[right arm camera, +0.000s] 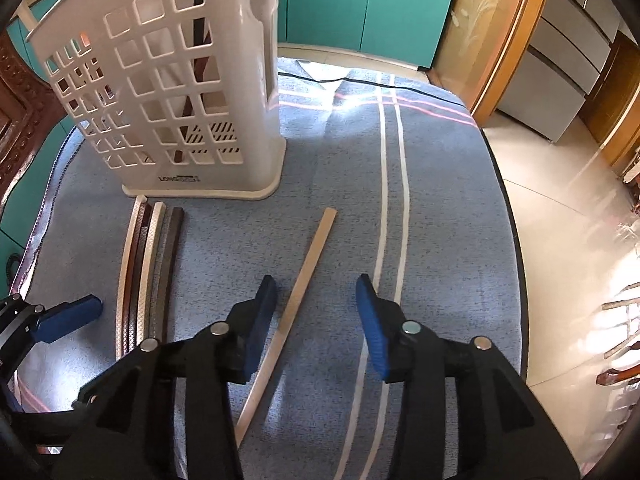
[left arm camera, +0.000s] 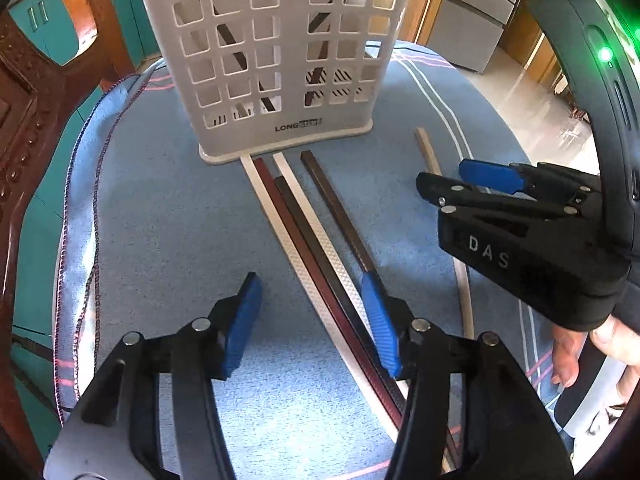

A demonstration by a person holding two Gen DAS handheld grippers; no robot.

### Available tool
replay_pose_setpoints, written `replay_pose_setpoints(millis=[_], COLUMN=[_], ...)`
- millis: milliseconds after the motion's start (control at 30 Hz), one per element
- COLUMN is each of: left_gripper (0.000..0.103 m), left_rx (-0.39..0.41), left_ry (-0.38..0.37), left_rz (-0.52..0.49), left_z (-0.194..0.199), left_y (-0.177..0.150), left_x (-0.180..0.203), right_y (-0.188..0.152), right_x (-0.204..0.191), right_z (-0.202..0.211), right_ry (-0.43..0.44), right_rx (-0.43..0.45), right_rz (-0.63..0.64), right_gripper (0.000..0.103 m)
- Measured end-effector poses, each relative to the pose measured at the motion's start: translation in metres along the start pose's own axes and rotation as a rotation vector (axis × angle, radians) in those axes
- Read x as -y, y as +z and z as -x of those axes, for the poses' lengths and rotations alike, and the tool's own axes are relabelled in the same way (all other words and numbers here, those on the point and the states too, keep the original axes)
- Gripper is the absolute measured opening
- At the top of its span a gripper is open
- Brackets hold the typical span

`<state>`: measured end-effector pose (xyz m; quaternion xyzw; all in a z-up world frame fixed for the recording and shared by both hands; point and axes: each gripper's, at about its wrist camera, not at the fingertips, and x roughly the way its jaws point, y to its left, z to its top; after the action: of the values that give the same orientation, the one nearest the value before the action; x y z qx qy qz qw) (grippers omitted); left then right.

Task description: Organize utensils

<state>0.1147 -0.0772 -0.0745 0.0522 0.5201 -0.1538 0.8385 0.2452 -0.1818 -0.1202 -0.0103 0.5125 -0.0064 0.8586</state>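
Both claws wide open, holding nothing. Right claw (right arm camera: 316,300) straddles the lone tan chopstick (right arm camera: 298,292), likely lining up a grab. Left claw (left arm camera: 310,308) hovers by the bundled chopsticks (left arm camera: 304,236); holder (left arm camera: 276,56) ahead.

White lattice-holed holder (left arm camera: 276,60) upper centre; white (left arm camera: 316,236) and dark brown chopsticks (left arm camera: 340,208) below it, a tan one (right arm camera: 296,292); blue bench cloth (right arm camera: 440,240) with white and pink stripes; blue tool pads (right arm camera: 260,320).

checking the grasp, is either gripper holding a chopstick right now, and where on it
Nothing is held. The left gripper and right gripper are both open, above chopsticks lying on the cloth.
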Motion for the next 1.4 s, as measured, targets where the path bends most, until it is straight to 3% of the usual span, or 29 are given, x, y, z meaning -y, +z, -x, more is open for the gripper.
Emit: replay_pose_setpoints(millis=[400, 667, 767, 900, 1000, 1200, 1300, 1400], left_gripper=[0.029, 0.027, 0.026, 0.024, 0.016, 0.016, 0.016, 0.023], left_rx=[-0.032, -0.008, -0.004, -0.001, 0.037, 0.131, 0.114, 0.059], left_ry=[0.028, 0.042, 0.029, -0.008, -0.064, -0.127, -0.102, -0.096], left_rz=[-0.007, 0.003, 0.031, 0.063, 0.075, 0.133, 0.188, 0.219], left_z=[-0.003, -0.005, -0.005, -0.017, -0.003, 0.031, 0.028, 0.010], left_y=[-0.001, -0.002, -0.001, 0.006, 0.007, 0.011, 0.012, 0.015], left_x=[-0.013, -0.004, -0.001, -0.036, -0.049, -0.074, -0.094, -0.102], right_y=[-0.004, -0.007, -0.007, -0.008, -0.008, -0.008, -0.008, -0.009], right_x=[0.002, -0.008, -0.009, -0.009, -0.009, -0.009, -0.009, -0.009], right_z=[-0.002, 0.000, 0.001, 0.002, 0.001, 0.001, 0.001, 0.001], right_ry=[0.002, 0.000, 0.001, 0.005, 0.005, 0.005, 0.007, 0.011], right_rx=[0.004, 0.013, 0.017, 0.018, 0.017, 0.017, 0.015, 0.011], right_rz=[-0.001, 0.011, 0.012, 0.012, 0.012, 0.011, 0.008, 0.007], right_gripper=[0.050, 0.050, 0.050, 0.050, 0.050, 0.050, 0.050, 0.050])
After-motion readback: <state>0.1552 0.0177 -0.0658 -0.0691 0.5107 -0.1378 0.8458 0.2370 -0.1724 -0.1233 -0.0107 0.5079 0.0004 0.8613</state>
